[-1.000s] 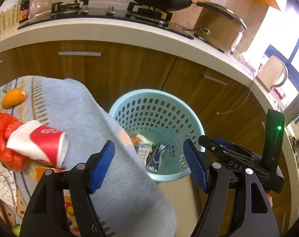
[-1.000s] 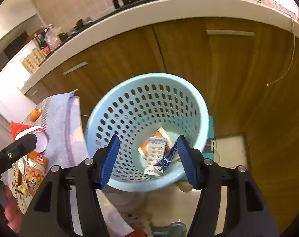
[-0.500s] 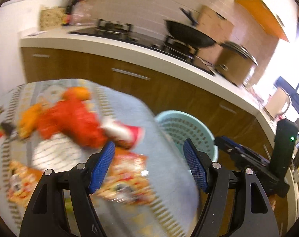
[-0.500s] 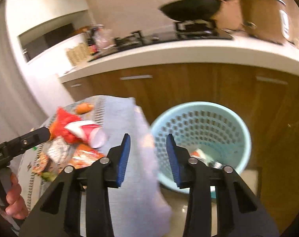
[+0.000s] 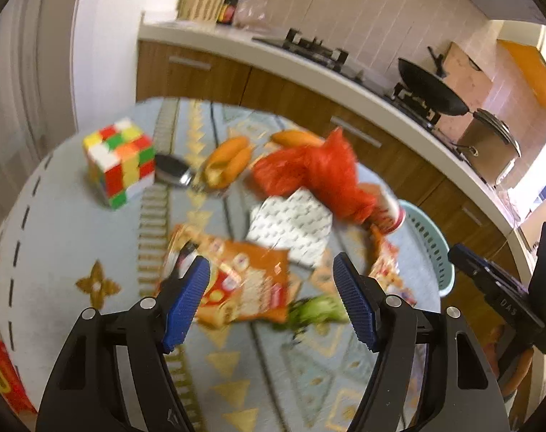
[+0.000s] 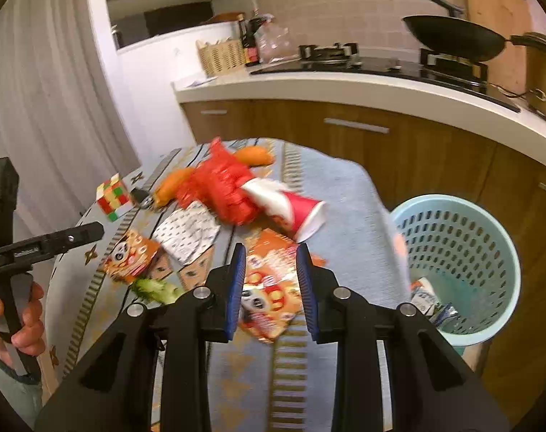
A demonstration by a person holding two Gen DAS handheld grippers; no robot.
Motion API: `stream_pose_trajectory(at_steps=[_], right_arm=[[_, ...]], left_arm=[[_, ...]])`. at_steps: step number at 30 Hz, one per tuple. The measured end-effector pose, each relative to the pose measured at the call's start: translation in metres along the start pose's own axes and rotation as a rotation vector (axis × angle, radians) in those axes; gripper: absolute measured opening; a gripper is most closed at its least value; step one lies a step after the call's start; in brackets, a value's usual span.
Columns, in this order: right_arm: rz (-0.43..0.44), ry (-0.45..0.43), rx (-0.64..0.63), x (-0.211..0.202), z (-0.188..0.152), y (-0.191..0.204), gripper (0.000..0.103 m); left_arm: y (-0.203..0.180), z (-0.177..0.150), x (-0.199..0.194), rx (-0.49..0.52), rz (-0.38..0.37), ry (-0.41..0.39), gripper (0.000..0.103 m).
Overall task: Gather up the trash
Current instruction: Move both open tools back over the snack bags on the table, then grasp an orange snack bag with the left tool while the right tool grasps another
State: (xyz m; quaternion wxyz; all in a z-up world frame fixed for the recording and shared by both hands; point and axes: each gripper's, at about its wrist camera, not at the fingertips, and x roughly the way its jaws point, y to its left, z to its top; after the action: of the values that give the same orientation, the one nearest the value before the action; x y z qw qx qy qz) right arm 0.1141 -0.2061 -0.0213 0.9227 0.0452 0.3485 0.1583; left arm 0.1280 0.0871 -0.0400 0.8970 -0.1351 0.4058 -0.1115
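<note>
Trash lies on a blue patterned tablecloth (image 5: 67, 237): an orange snack packet (image 5: 244, 288), a white dotted wrapper (image 5: 291, 223), a red plastic bag (image 5: 316, 172), a red and white paper cup (image 6: 294, 208) on its side, and a second orange packet (image 6: 269, 288). My left gripper (image 5: 271, 302) is open and empty above the orange snack packet. My right gripper (image 6: 269, 284) is empty, its jaws narrowly apart above the second packet. A light blue perforated basket (image 6: 464, 252) stands on the floor right of the table and holds several wrappers.
A colourful puzzle cube (image 5: 120, 165), a spoon (image 5: 172, 174), orange bread rolls (image 5: 226, 162) and a green scrap (image 5: 316, 309) lie on the table. Wooden kitchen cabinets (image 6: 381, 144) with a hob and wok (image 6: 453, 37) stand behind.
Both grippers swung left from above the basket to above the table. The right gripper's jaws came closer together. The left stayed wide open.
</note>
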Motion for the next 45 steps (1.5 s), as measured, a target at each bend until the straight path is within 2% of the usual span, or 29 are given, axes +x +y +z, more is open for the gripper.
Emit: stream_pose_trajectory(at_steps=[4,6,9,13,14,16,19,22,24,26,27,29,30,32,33,35,36,38,41,45], right_arm=[[0.001,0.007,-0.012,0.000,-0.001,0.011,0.026],[-0.006,0.005,-0.019,-0.002,-0.002,0.014,0.026],[-0.015,0.008,-0.023,-0.004,-0.004,0.015,0.026],[-0.015,0.022,-0.014,0.000,-0.007,0.012,0.026],[-0.011,0.025,-0.009,0.001,-0.008,0.012,0.026],[0.000,0.033,0.001,0.004,-0.009,0.012,0.026],[0.007,0.040,-0.001,0.006,-0.010,0.013,0.026],[0.005,0.040,-0.008,0.006,-0.010,0.015,0.026],[0.002,0.042,-0.007,0.006,-0.011,0.013,0.026],[0.001,0.045,-0.001,0.008,-0.011,0.011,0.026],[0.001,0.047,0.002,0.009,-0.011,0.010,0.026],[0.000,0.049,0.004,0.010,-0.012,0.009,0.026],[-0.001,0.051,0.003,0.011,-0.012,0.009,0.026],[0.000,0.057,0.002,0.013,-0.013,0.009,0.026],[0.000,0.059,0.001,0.013,-0.014,0.009,0.026],[-0.001,0.066,-0.005,0.014,-0.016,0.010,0.026],[0.000,0.071,-0.008,0.015,-0.018,0.010,0.026],[0.000,0.080,-0.011,0.016,-0.021,0.011,0.031],[-0.011,0.092,-0.020,0.020,-0.030,0.013,0.047],[-0.009,0.118,-0.040,0.031,-0.034,0.020,0.047]], left_arm=[[0.004,-0.008,0.017,0.017,-0.003,0.057,0.070],[0.004,-0.012,0.026,0.023,0.047,0.070,0.070],[0.015,-0.014,0.030,-0.004,0.109,0.060,0.070],[0.039,-0.013,0.023,-0.065,0.133,0.025,0.071],[0.043,-0.012,0.024,-0.066,0.142,0.028,0.076],[0.046,-0.010,0.032,-0.050,0.156,0.054,0.084],[0.039,-0.007,0.044,0.007,0.195,0.071,0.088],[0.027,-0.006,0.055,0.067,0.261,0.087,0.086],[0.019,-0.008,0.061,0.118,0.319,0.088,0.083],[0.013,-0.012,0.062,0.159,0.361,0.076,0.072],[0.012,-0.013,0.060,0.162,0.357,0.066,0.068],[0.009,-0.014,0.058,0.171,0.371,0.056,0.053],[0.008,-0.014,0.057,0.178,0.366,0.052,0.048],[0.007,-0.015,0.053,0.190,0.366,0.038,0.024],[0.007,-0.016,0.051,0.184,0.346,0.034,0.021],[0.008,-0.018,0.048,0.166,0.305,0.026,0.007],[0.009,-0.018,0.047,0.153,0.270,0.022,0.003],[0.007,-0.020,0.042,0.137,0.232,-0.015,0.003],[0.009,-0.022,0.035,0.111,0.193,-0.053,0.002],[0.013,-0.021,0.023,0.085,0.154,-0.087,0.002]])
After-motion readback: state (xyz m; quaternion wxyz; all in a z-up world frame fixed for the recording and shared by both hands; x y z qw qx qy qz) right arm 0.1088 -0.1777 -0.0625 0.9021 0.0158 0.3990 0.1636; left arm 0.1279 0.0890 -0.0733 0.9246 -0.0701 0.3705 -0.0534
